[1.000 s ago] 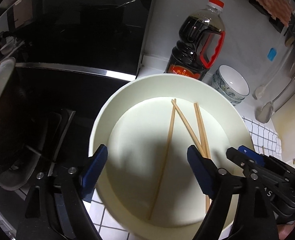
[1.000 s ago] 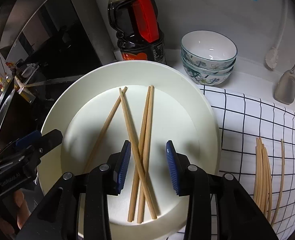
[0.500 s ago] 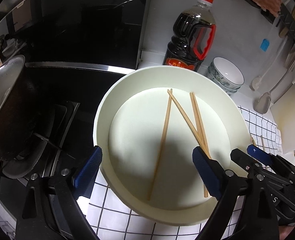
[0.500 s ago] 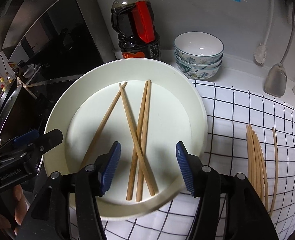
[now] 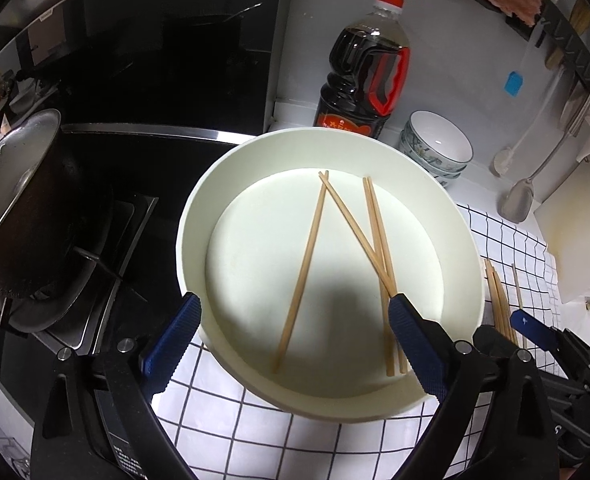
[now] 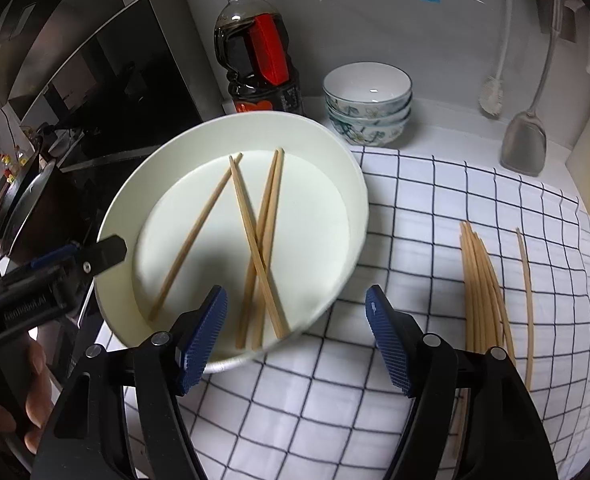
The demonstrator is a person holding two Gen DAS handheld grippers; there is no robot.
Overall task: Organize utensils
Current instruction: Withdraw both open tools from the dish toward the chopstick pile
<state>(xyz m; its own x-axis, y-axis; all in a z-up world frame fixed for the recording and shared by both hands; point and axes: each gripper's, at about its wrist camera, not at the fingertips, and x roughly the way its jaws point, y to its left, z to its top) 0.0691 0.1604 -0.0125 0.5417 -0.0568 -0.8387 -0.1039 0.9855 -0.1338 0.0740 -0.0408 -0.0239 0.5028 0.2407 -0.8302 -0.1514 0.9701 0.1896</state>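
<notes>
White bowl (image 6: 357, 216) rim between right gripper (image 6: 295, 340) jaws, spread wide.

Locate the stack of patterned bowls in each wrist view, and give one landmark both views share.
Left wrist view: the stack of patterned bowls sits upper right of centre, behind the white basin, right of the soy sauce bottle.
Right wrist view: the stack is at upper centre, right of the same bottle, behind the checked cloth.
Shared landmark: the soy sauce bottle with its red handle.
</notes>
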